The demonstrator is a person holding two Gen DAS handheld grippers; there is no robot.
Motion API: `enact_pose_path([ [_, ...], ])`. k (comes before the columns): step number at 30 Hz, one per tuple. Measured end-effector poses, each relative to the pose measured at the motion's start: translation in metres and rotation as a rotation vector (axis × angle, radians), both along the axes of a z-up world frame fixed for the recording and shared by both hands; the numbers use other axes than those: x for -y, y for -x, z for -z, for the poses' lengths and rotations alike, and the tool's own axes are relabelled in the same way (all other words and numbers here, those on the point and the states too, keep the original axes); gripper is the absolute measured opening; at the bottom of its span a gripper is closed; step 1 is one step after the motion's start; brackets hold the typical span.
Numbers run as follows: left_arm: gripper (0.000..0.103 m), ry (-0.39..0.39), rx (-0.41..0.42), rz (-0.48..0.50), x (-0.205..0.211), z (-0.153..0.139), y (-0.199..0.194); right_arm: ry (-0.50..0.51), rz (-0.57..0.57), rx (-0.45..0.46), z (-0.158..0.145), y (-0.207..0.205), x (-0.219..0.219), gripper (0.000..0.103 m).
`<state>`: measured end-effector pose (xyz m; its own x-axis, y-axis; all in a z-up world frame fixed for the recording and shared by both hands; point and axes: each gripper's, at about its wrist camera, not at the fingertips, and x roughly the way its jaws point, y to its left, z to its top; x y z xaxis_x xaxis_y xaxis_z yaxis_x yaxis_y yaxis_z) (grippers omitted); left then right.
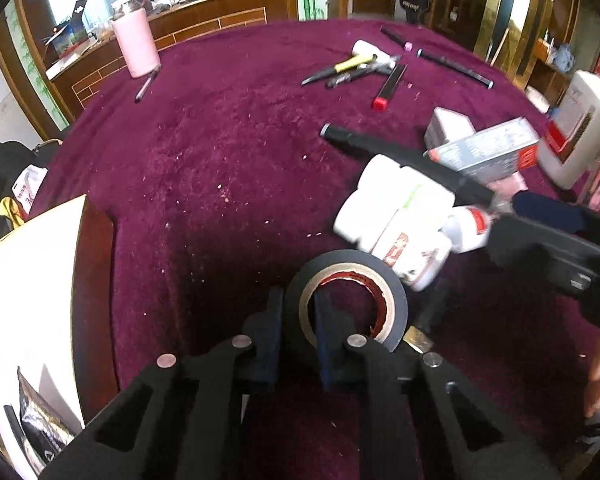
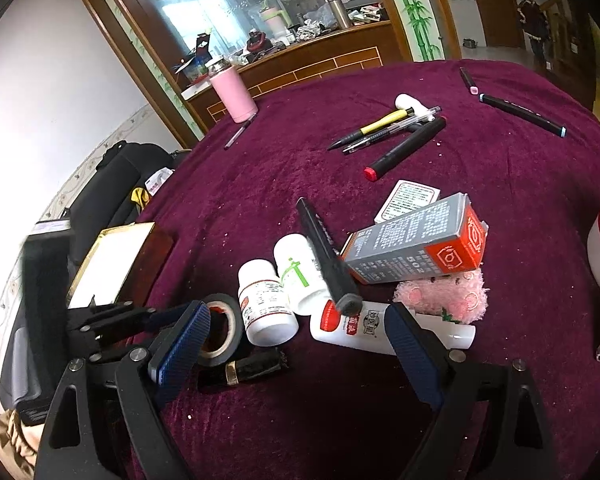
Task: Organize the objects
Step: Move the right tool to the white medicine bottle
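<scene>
Gripping the black tape roll [image 1: 346, 300] by its near wall, the left gripper [image 1: 298, 332] has one pad outside the ring and one inside the core, jaws pressed nearly together on it; roll sits low centre of the left wrist view, on the maroon tablecloth [image 1: 204, 152]. Step in hand, as I judge it: pick-up of the tape, lift not yet done. At 9 o'clock from the roll lies an open gold-edged box [image 1: 28, 280] with a white lining, the likely bin; next move would call for a clean lift and a carry left without dragging the roll across the nap. At 2 o'clock from the roll, a cluster: white pill bottles [image 1: 384, 208], a black marker [image 1: 400, 156] lying over them, a grey and red carton [image 1: 484, 156]. Right gripper [image 2: 300, 344] hangs spread wide, pinching nothing, over a white tube [image 2: 352, 326] with a red band. Writing: dense small print on the bottles and carton, unreadable; a red hexagon logo on the carton end; bold characters on the tube, illegible. Pens [image 1: 352, 68] at 12 o'clock, pink flask [image 1: 136, 42] at 11.
</scene>
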<state>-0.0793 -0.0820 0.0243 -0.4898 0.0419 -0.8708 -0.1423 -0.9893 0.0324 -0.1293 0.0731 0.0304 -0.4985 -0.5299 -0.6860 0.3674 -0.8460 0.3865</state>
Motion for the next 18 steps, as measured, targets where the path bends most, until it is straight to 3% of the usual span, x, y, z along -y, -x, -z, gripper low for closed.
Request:
enact_pose_path([
  [7, 0.014, -0.097, -0.016, -0.007, 0.009, -0.024, -0.035, 0.010, 0.018, -0.003, -0.002, 0.001, -0.005, 0.093],
  [14, 0.014, -0.172, 0.022, -0.039, 0.018, -0.012, -0.085, -0.003, 0.065, -0.054, -0.011, 0.007, -0.023, 0.092],
  [18, 0.014, -0.201, 0.044, -0.068, 0.028, -0.001, -0.099, 0.025, 0.077, -0.031, -0.007, 0.015, -0.035, 0.092],
])
